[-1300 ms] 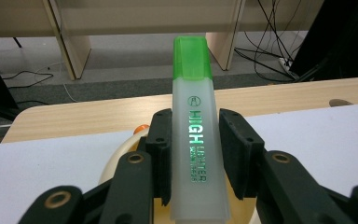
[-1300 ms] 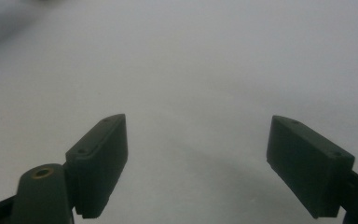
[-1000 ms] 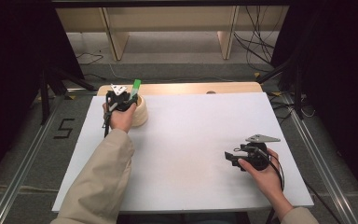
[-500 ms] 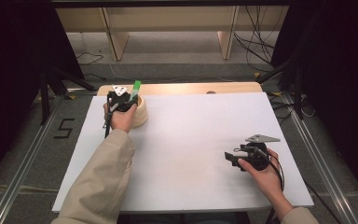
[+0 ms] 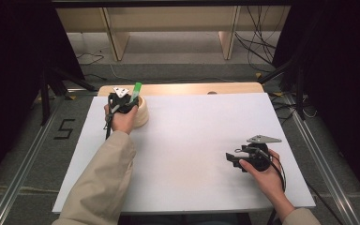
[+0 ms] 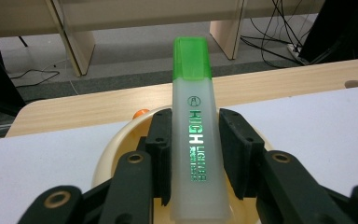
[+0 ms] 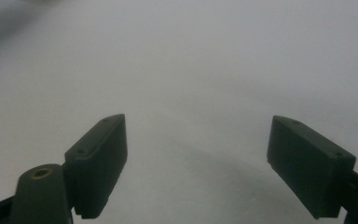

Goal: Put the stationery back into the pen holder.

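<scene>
Down near the front, right gripper (image 5: 233, 159) low over the white sheet (image 5: 192, 140), jaws wide apart with nothing between. Farther back, left gripper (image 6: 196, 140) clamped on a green highlighter (image 6: 195, 135), cap up, right over a round cream bowl (image 5: 142, 114). Beyond, wooden table edge (image 5: 225, 88).

Sleeves: beige, long, left sleeve (image 5: 104, 183).
Grippers: black jaws, brass-coloured screws; right gripper (image 5: 234, 158) bears grey three-cornered plate.
</scene>
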Motion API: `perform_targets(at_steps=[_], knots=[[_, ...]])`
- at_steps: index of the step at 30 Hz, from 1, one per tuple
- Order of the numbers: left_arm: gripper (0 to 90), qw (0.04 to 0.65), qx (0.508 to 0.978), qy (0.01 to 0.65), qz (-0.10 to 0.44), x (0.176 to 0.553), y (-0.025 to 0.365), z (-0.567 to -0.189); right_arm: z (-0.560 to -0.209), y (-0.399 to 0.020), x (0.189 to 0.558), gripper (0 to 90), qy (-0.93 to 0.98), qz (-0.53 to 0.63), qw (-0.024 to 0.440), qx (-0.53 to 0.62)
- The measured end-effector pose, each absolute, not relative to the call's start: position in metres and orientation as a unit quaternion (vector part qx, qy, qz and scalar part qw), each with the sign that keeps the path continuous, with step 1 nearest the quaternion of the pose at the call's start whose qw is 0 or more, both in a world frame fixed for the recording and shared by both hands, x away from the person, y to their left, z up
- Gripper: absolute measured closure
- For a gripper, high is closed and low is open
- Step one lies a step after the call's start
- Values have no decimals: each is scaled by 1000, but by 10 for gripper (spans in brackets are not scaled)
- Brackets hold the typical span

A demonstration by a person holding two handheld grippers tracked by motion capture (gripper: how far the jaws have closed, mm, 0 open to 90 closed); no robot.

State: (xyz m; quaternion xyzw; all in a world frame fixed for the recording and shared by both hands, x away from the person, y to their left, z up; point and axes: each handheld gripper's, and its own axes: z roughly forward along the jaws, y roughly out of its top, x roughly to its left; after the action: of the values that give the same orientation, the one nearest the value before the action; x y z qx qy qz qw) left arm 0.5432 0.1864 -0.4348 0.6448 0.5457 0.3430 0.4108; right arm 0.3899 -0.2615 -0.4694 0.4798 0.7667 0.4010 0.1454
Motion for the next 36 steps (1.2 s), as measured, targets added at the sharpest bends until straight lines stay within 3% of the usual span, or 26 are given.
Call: perform_targets(at_steps=[11, 13, 16, 28, 36], knots=[[650, 406, 648, 545, 344, 542, 187, -438, -469, -262, 390, 201, 767, 401, 145, 480], [528, 402, 649, 544, 347, 540, 186, -436, -469, -261, 390, 198, 767, 401, 145, 479], [456, 398, 659, 533, 351, 537, 185, -433, -469, -261, 390, 197, 767, 401, 146, 479], [308, 419, 661, 532, 323, 508, 194, -405, -468, -262, 389, 194, 765, 402, 149, 480], [290, 419, 679, 519, 307, 489, 199, -399, -468, -262, 389, 192, 764, 402, 150, 482]])
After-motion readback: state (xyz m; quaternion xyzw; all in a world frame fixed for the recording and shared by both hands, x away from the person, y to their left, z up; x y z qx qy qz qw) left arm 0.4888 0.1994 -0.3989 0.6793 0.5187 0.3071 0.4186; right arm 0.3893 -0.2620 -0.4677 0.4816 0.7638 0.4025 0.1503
